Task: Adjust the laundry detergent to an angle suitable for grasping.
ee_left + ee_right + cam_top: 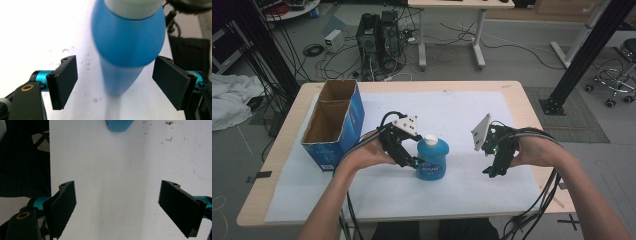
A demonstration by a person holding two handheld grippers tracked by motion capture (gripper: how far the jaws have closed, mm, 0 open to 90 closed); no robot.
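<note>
Blue bottle (127, 37) stands between the left gripper's (115, 82) parted jaws, untouched.

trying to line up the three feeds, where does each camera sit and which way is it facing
High view: above the person's side, looking forward and down on the table; both forearms, left gripper and right gripper show.
Left gripper view: rides the left gripper, looks along its open jaws at the blue bottle.
Right gripper view: rides the right gripper, looks at the white mat; jaws open.
Shared: the bottle appears in all three.

Blue bottle (432, 158) upright, left gripper (411, 161) beside
</note>
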